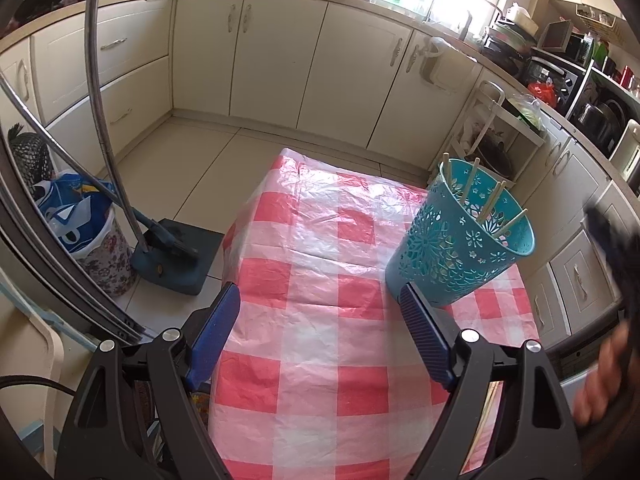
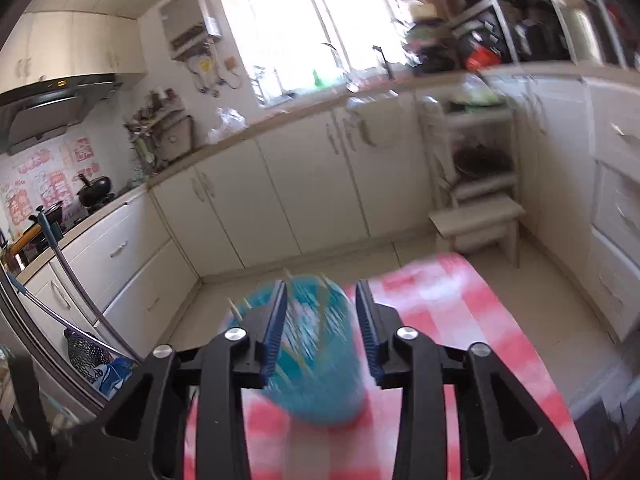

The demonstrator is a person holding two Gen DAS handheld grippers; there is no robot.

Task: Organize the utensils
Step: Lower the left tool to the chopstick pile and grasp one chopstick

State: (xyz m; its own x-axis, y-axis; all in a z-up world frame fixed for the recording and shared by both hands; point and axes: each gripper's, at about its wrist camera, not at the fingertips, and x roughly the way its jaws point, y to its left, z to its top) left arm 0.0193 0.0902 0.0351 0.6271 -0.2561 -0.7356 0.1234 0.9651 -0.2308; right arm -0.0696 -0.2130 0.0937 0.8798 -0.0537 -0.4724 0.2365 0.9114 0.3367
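Note:
A teal cut-out holder stands on the right side of the red-and-white checked tablecloth, with several pale chopsticks leaning inside it. My left gripper hovers over the cloth just left of and in front of the holder, its jaws wide open and empty. In the blurred right wrist view, my right gripper is open with nothing between its pads, and the holder shows past the gap. Thin pale sticks peek out behind the left gripper's right finger. A blurred hand is at the right edge.
A dustpan and broom and a lined bin stand on the floor left of the table. Cream cabinets run round the room. A white trolley and a step stool stand beyond the table's far right corner.

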